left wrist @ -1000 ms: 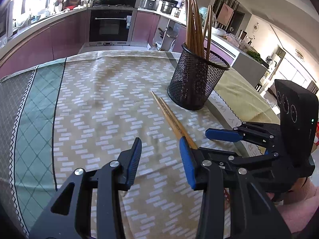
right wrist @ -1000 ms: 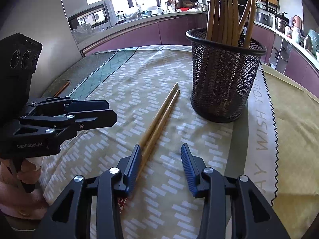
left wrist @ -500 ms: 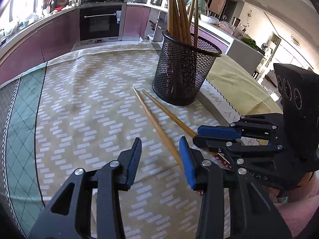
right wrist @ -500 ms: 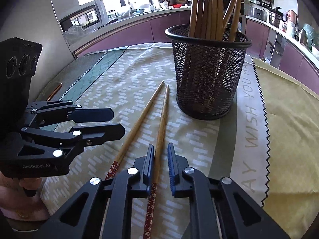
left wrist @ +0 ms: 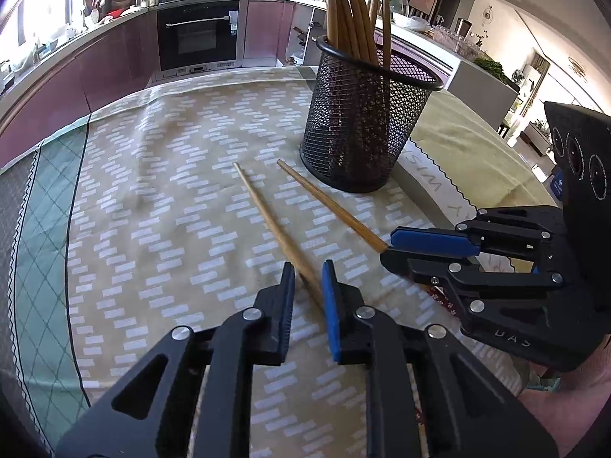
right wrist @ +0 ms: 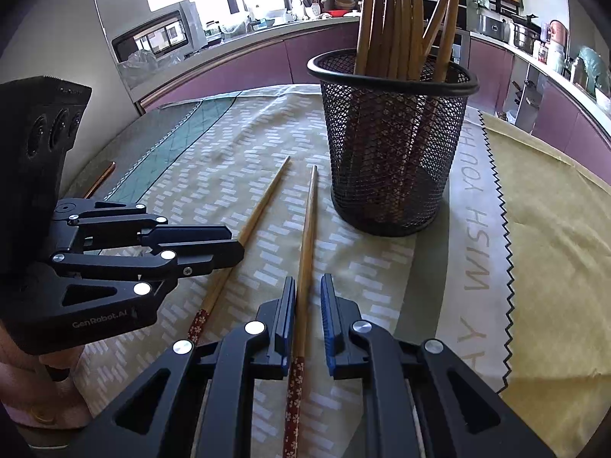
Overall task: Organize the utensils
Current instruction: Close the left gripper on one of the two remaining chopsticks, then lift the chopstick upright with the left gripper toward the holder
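two loose wooden chopsticks (right wrist: 305, 236) point away toward the black mesh holder (right wrist: 393, 152); left gripper (left wrist: 307, 278) and right gripper (right wrist: 307, 294) each clamp one, jaws just closed.

Grey strip of the cloth (right wrist: 462, 229) on the worktop, by its zigzag edge: "WISH YOU HA", rest cut off or too bent to read. Left tongs (right wrist: 236, 246), on side of black body: "GenRobot.AI". Right tongs (left wrist: 385, 253) body: partial letters, approx. "UAS", unclear.
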Tool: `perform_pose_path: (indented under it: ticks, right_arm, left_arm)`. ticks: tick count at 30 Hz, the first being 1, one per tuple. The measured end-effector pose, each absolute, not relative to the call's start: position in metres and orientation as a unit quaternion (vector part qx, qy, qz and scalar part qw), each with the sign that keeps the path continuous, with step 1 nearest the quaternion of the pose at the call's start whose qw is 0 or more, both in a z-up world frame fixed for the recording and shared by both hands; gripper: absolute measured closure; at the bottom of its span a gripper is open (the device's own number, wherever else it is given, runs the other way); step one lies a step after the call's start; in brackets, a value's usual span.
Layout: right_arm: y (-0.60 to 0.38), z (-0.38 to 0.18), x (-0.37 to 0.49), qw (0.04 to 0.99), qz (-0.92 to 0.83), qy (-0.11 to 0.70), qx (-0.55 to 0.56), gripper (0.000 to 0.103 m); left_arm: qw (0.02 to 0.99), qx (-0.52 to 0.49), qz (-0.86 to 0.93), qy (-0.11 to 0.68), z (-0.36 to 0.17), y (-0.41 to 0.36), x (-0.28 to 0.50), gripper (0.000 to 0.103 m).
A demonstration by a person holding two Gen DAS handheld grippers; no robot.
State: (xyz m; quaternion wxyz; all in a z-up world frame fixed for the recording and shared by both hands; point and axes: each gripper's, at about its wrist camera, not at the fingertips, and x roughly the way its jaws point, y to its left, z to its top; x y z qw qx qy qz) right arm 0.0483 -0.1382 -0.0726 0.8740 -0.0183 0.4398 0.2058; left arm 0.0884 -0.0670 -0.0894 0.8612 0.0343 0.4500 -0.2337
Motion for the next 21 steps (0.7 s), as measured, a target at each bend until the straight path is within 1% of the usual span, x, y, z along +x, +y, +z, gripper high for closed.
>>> perform_pose_path:
  ticks: [4, 6, 8, 10, 11, 13, 17, 21]
  right_arm:
    - [-0.135, -0.073, 0.051, 0.876, 0.204, 0.437, -0.026, 0.091]
    - [-0.134, -0.073, 0.052, 0.876, 0.204, 0.436, -0.027, 0.091]
    - [-0.134, -0.073, 0.053, 0.877, 0.205, 0.434, -0.025, 0.091]
    - [-0.133, -0.073, 0.053, 0.877, 0.205, 0.434, -0.023, 0.092]
    - [-0.133, -0.073, 0.055, 0.877, 0.205, 0.434, -0.021, 0.093]
    - [-0.135, -0.073, 0.056, 0.877, 0.207, 0.434, -0.01, 0.097]
    - [-0.139, -0.073, 0.056, 0.877, 0.211, 0.431, 0.01, 0.098]
    - [-0.146, -0.069, 0.053, 0.878, 0.22, 0.425, 0.028, 0.098]
  left_arm:
    - [0.862, 0.035, -0.227, 0.451, -0.088, -0.064, 0.09, 0.089]
    - [0.86, 0.031, -0.225, 0.457, -0.089, -0.063, 0.095, 0.085]
    - [0.859, 0.028, -0.227, 0.459, -0.09, -0.064, 0.099, 0.084]
    - [0.858, 0.024, -0.228, 0.459, -0.09, -0.062, 0.102, 0.084]
    - [0.859, 0.022, -0.226, 0.459, -0.09, -0.062, 0.103, 0.087]
    - [0.86, 0.018, -0.22, 0.459, -0.09, -0.061, 0.103, 0.09]
    - [0.866, 0.015, -0.209, 0.455, -0.089, -0.06, 0.099, 0.095]
    - [0.87, 0.012, -0.207, 0.447, -0.085, -0.058, 0.092, 0.096]
